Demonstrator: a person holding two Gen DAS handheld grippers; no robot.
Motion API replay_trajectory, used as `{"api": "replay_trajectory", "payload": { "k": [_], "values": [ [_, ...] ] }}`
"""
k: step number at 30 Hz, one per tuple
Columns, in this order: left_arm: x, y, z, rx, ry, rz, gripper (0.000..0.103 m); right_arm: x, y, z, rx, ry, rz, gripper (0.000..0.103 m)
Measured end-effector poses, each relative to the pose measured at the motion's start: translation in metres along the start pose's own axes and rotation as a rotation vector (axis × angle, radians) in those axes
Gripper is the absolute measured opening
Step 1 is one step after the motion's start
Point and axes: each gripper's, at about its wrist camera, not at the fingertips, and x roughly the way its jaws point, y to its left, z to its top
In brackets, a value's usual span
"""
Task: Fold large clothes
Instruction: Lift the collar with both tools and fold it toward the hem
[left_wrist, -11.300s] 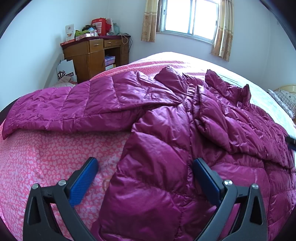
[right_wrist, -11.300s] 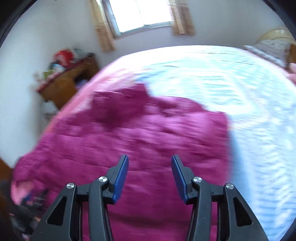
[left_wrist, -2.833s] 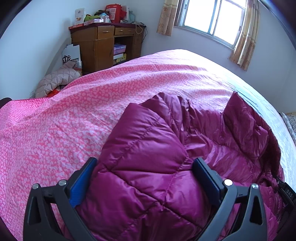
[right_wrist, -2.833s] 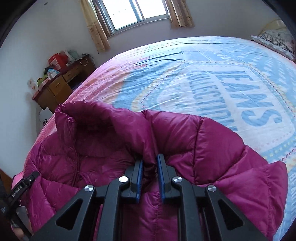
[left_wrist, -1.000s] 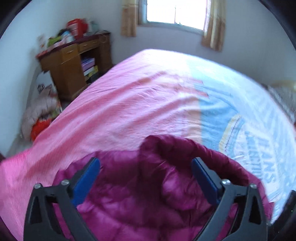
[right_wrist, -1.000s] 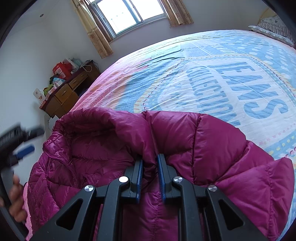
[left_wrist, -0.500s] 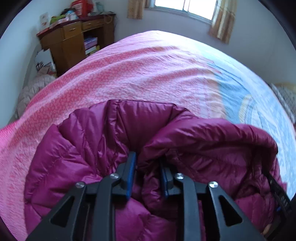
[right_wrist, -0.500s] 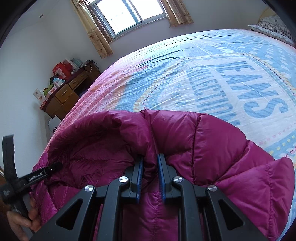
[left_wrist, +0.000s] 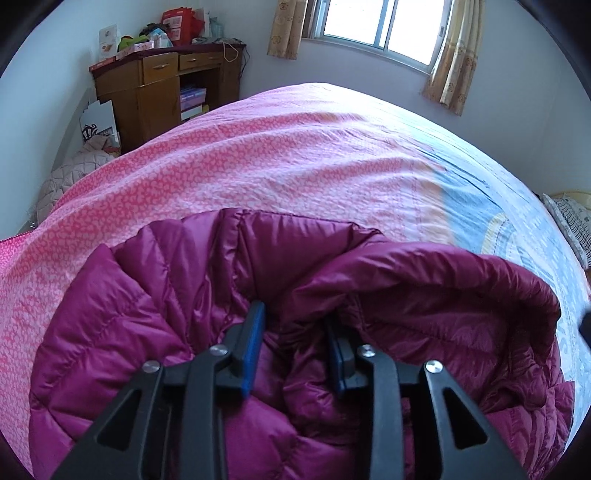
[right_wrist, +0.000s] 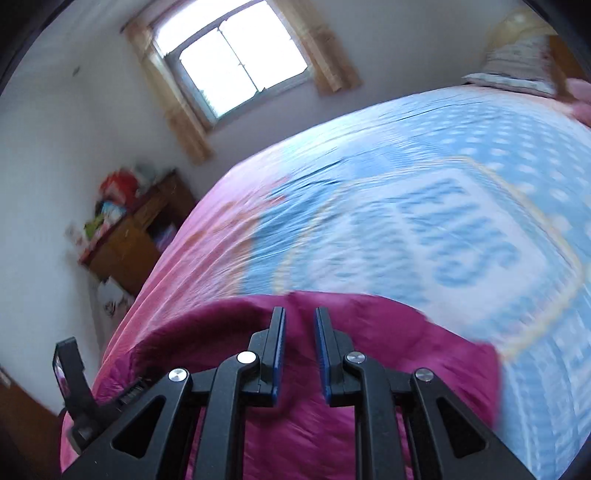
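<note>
Your left claw (left_wrist: 295, 347) angles down into the jacket (left_wrist: 155, 332), its jaws just eased slightly wider, pads pinching a puffy fold. Your right claw (right_wrist: 299, 354) tilts down too, jaws nearly together with jacket (right_wrist: 406, 369) fabric between them; the blurred view leaves the grip itself unclear. The jacket lies bunched at the bed's (left_wrist: 295, 155) near edge, collar toward the window side.

Close wrist views over bed (left_wrist: 295, 155)
</note>
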Motion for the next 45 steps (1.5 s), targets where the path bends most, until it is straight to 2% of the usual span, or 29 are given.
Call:
{"api": "replay_trajectory", "payload": {
  "k": [2, 3, 5, 8, 9, 11, 13, 16, 17, 18, 20, 23, 25, 27, 30, 32, 34, 37, 39, 40, 41, 42, 43, 45],
  "values": [
    [0.0, 0.001, 0.0, -0.006, -0.001, -0.008, 0.036, 0.017, 0.018, 0.008, -0.035, 0.005, -0.013, 0.016],
    [-0.001, 0.002, 0.0, -0.011, -0.001, -0.014, 0.036, 0.029, 0.023, 0.011, -0.038, 0.023, 0.012, 0.016],
    [-0.001, 0.005, -0.001, -0.021, -0.002, -0.024, 0.036, 0.052, 0.03, 0.008, -0.029, 0.103, 0.056, 0.016],
    [-0.002, 0.005, -0.001, -0.025, -0.005, -0.029, 0.036, 0.076, 0.029, -0.02, -0.093, 0.262, 0.035, 0.016],
    [-0.001, 0.005, -0.001, -0.027, -0.005, -0.031, 0.036, 0.078, 0.027, -0.031, -0.123, 0.281, 0.042, 0.016],
    [-0.002, 0.005, -0.001, -0.028, -0.007, -0.036, 0.037, 0.072, 0.017, -0.039, -0.127, 0.22, 0.096, 0.016],
    [-0.003, 0.007, 0.0, -0.039, -0.006, -0.061, 0.037, 0.073, 0.006, -0.039, -0.059, 0.217, 0.142, 0.016],
    [-0.013, 0.02, 0.004, -0.077, 0.018, -0.109, 0.04, 0.074, 0.008, -0.04, -0.075, 0.209, 0.135, 0.016],
    [-0.021, 0.023, 0.005, -0.081, 0.023, -0.097, 0.048, 0.075, 0.009, -0.041, -0.083, 0.207, 0.129, 0.016],
    [-0.03, 0.026, 0.006, -0.084, 0.016, -0.077, 0.064, 0.075, 0.011, -0.041, -0.092, 0.205, 0.121, 0.016],
    [-0.055, 0.027, 0.007, -0.067, -0.032, -0.005, 0.083, 0.076, 0.014, -0.041, -0.109, 0.199, 0.108, 0.015],
    [-0.081, 0.01, 0.01, 0.042, -0.094, 0.025, 0.085, 0.075, 0.012, -0.039, -0.113, 0.194, 0.106, 0.015],
    [-0.094, -0.002, 0.015, 0.058, -0.163, 0.059, 0.083, 0.071, 0.01, -0.041, -0.112, 0.192, 0.107, 0.015],
    [-0.098, -0.009, 0.023, 0.055, -0.194, 0.067, 0.084, 0.068, 0.01, -0.043, -0.113, 0.19, 0.107, 0.015],
    [-0.093, -0.009, 0.04, -0.007, -0.179, 0.094, 0.084, 0.069, 0.011, -0.043, -0.116, 0.189, 0.104, 0.015],
    [-0.09, -0.011, 0.045, -0.028, -0.183, 0.021, 0.084, 0.067, 0.011, -0.044, -0.113, 0.187, 0.108, 0.015],
    [-0.079, -0.026, 0.046, 0.028, -0.151, -0.022, 0.083, 0.066, 0.01, -0.044, -0.106, 0.186, 0.115, 0.015],
    [-0.049, -0.046, 0.038, 0.107, -0.109, 0.023, 0.082, 0.066, 0.009, -0.043, -0.106, 0.186, 0.116, 0.015],
    [-0.025, -0.045, 0.029, 0.115, -0.051, 0.096, 0.082, 0.067, 0.01, -0.043, -0.106, 0.186, 0.116, 0.015],
    [-0.007, -0.036, 0.023, 0.109, -0.009, 0.15, 0.083, 0.067, 0.009, -0.043, -0.104, 0.186, 0.118, 0.016],
    [0.008, -0.028, 0.017, 0.1, 0.033, 0.166, 0.091, 0.067, 0.009, -0.043, -0.103, 0.186, 0.12, 0.016],
    [0.023, -0.018, 0.012, 0.077, 0.073, 0.131, 0.095, 0.067, 0.008, -0.042, -0.102, 0.185, 0.124, 0.016],
    [0.021, -0.013, 0.013, 0.055, 0.051, 0.105, 0.095, 0.067, 0.008, -0.043, -0.102, 0.184, 0.124, 0.016],
    [0.021, -0.021, 0.011, 0.089, 0.038, 0.151, 0.097, 0.067, 0.009, -0.043, -0.107, 0.185, 0.12, 0.016]
  ]
}}
